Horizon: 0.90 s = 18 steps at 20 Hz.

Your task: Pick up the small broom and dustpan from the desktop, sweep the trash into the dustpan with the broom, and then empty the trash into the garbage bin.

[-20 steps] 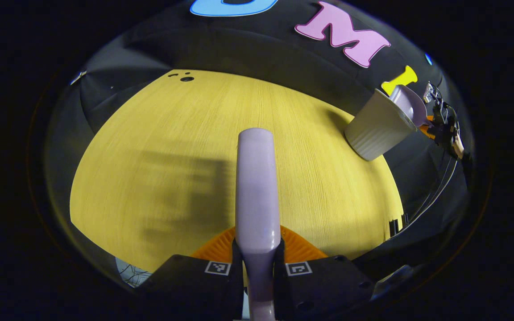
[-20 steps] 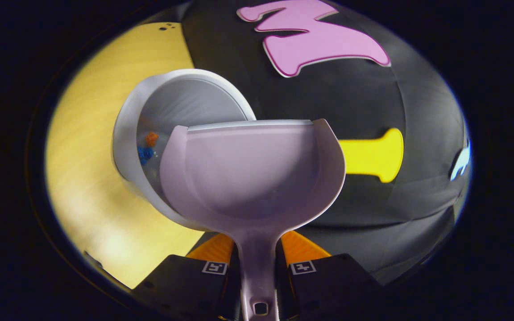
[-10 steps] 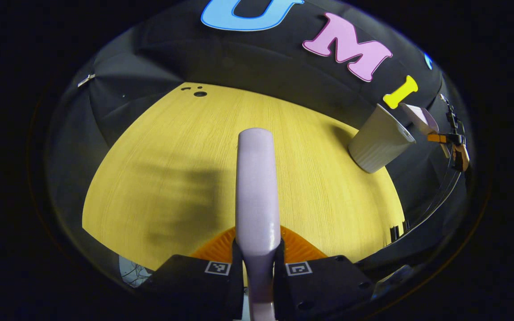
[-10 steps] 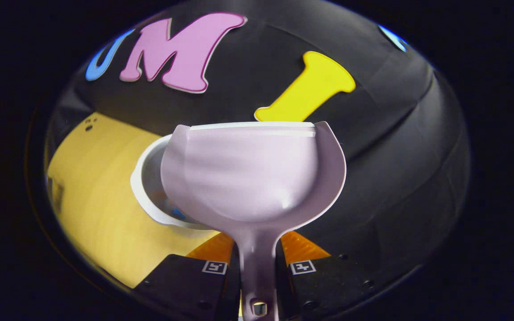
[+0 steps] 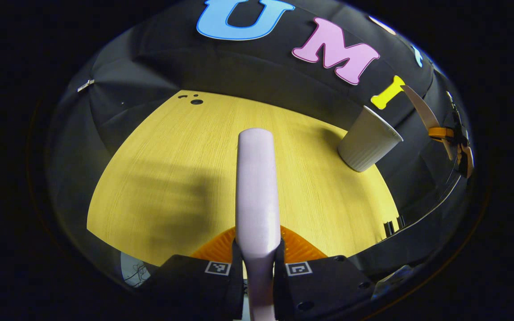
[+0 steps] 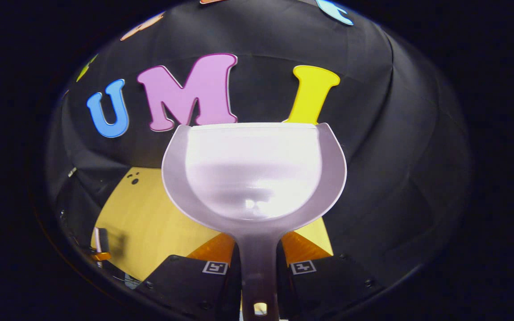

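Note:
My left gripper [image 5: 257, 250] is shut on the pale lilac broom [image 5: 256, 187], which points forward over the yellow table [image 5: 172, 178]. The white ribbed garbage bin [image 5: 366, 143] stands at the table's far right edge. To the right of the bin and higher, the lilac dustpan [image 5: 420, 109] appears edge-on, held by the right gripper [image 5: 455, 142]. In the right gripper view, my right gripper [image 6: 259, 252] is shut on the dustpan's handle [image 6: 258, 267]. The dustpan's scoop [image 6: 252, 174] faces me, held about level, with nothing in it. It hides whatever lies behind it.
A small dark hole [image 5: 196, 101] marks the table's far left corner. Black cloth wall rises behind the table on all sides. In the right gripper view, the left gripper [image 6: 101, 255] and broom [image 6: 97, 238] show small at the lower left over the table [image 6: 150, 214].
The right gripper has drawn the dustpan up and back from the bin and levelled it; the bin has left the right gripper view. The left gripper holds the broom almost still.

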Each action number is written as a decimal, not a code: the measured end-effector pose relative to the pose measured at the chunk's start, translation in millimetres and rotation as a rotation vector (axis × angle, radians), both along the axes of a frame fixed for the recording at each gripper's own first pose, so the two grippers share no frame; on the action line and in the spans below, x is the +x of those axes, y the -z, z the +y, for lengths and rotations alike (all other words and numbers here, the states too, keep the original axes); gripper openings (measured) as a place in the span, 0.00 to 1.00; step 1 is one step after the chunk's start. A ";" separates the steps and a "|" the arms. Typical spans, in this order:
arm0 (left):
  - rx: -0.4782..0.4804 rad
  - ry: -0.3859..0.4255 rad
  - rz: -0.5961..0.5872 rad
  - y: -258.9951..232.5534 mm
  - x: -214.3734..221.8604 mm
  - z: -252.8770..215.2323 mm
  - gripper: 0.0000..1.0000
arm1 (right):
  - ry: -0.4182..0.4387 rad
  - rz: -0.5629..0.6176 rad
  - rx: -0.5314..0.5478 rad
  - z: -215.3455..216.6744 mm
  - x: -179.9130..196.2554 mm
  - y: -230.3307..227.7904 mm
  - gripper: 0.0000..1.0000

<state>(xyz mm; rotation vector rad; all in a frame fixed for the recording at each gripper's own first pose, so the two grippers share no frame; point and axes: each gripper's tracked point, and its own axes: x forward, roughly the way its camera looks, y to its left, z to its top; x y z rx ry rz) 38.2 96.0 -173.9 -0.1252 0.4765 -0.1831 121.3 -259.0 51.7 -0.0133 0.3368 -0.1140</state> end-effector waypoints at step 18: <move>0.045 -0.053 0.063 22.5 54.2 -3.8 0.30 | -0.232 0.338 0.003 186.2 -9.7 251.2 0.36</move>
